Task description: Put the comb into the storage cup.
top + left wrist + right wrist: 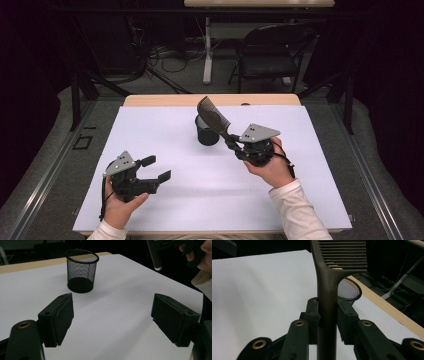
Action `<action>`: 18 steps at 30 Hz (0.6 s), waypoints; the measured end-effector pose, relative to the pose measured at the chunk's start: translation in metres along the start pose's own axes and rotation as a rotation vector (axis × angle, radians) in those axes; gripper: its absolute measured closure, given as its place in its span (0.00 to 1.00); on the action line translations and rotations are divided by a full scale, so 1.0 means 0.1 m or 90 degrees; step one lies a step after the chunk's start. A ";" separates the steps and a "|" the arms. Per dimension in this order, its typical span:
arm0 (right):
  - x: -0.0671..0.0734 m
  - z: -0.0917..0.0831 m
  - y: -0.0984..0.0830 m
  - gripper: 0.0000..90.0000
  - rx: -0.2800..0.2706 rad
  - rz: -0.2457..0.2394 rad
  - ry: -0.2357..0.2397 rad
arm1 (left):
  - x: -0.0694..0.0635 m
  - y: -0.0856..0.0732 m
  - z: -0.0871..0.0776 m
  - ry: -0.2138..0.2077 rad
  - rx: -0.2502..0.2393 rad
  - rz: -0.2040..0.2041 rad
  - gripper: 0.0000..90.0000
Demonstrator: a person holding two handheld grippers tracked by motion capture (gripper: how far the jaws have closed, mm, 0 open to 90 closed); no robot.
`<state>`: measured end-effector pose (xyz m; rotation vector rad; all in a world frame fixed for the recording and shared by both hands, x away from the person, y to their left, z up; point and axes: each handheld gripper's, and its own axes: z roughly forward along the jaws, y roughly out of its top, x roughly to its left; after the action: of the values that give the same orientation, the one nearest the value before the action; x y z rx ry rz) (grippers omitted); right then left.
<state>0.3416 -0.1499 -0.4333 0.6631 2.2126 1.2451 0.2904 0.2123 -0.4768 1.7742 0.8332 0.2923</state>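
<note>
The right gripper [327,315] clamps the handle of a dark brown plastic comb [214,118] (light, stiff, probably slick), its teeth projecting beyond the jaws, while the left gripper [112,320] gapes empty.

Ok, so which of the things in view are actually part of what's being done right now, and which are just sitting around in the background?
In use:
- comb, clamped by its handle in the right gripper
- black mesh cup, standing upright on the white table, just under the comb
- left gripper, jaws apart with nothing between them

Just lying about:
- folding chair beyond the table
- cables on the floor
</note>
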 end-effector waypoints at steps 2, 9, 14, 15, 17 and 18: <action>0.02 0.00 0.00 0.81 0.000 -0.004 -0.002 | 0.01 0.05 0.03 -0.007 0.000 -0.008 0.20; 0.08 0.02 0.00 0.81 -0.002 -0.017 -0.006 | 0.03 0.20 0.07 -0.024 -0.020 -0.035 0.20; 0.11 0.05 -0.01 0.81 0.001 -0.018 -0.002 | 0.03 0.26 0.06 -0.057 -0.050 -0.037 0.20; 0.12 0.06 -0.01 0.81 0.002 -0.020 -0.002 | 0.03 0.28 0.06 -0.059 -0.051 -0.037 0.20; 0.13 0.07 -0.01 0.81 0.005 -0.021 -0.001 | 0.03 0.29 0.06 -0.067 -0.058 -0.035 0.17; 0.14 0.07 -0.01 0.81 0.004 -0.023 -0.002 | 0.03 0.30 0.06 -0.064 -0.057 -0.037 0.17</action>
<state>0.3359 -0.1373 -0.4400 0.6239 2.2176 1.2186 0.3078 0.2056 -0.4519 1.6643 0.7853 0.1977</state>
